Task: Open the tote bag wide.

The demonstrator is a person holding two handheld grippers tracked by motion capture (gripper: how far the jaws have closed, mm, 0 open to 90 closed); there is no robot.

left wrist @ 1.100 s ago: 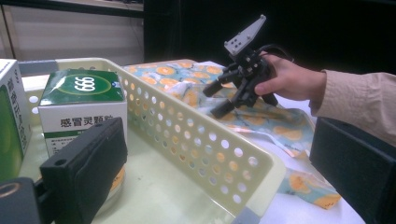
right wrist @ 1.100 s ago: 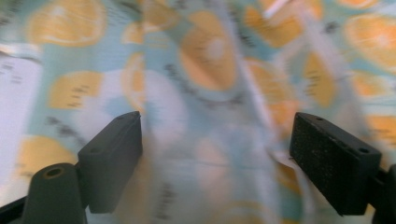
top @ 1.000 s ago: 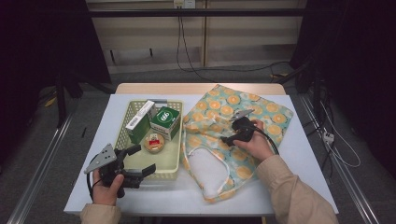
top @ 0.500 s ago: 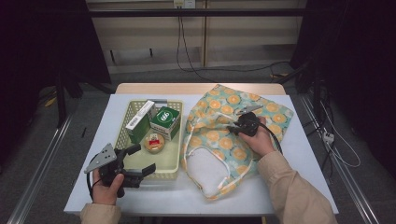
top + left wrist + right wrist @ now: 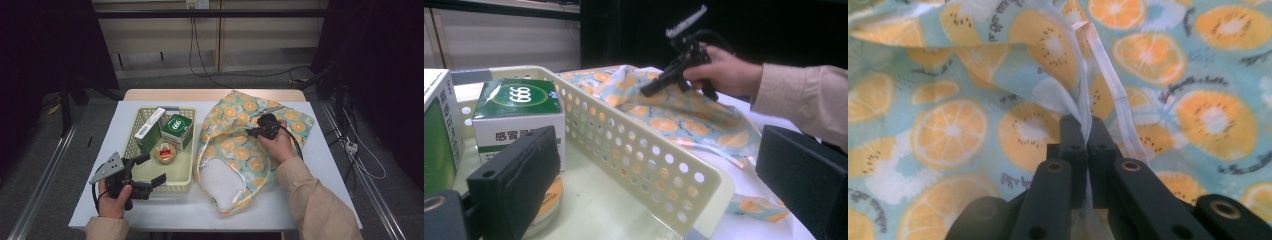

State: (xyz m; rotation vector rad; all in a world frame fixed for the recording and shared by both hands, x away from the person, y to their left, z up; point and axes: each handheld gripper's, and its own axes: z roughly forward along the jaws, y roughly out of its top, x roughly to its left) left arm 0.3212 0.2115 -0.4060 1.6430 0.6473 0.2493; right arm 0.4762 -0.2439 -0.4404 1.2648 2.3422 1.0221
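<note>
Bag (image 5: 235, 145), orange-slice print on pale blue, lying rumpled on table (image 5: 320, 165) right of basket (image 5: 187, 150), white lining showing at mouth. Right gripper (image 5: 252, 133) reaching over bag's middle, hand behind it, jaws pinching shut on bag's pale strap edge (image 5: 1087, 120). Left gripper (image 5: 155, 170) resting at basket's near corner, jaws gaping wide, holding nothing.

Premises appear to be a lab or test room rather than a home. A white table (image 5: 320, 165) stands alone on grey carpet (image 5: 45, 150), flanked by metal floor rails (image 5: 37, 200). Black curtains (image 5: 45, 45) enclose the sides. Loose cables (image 5: 200, 55) hang from a wall socket (image 5: 196, 4).
</note>
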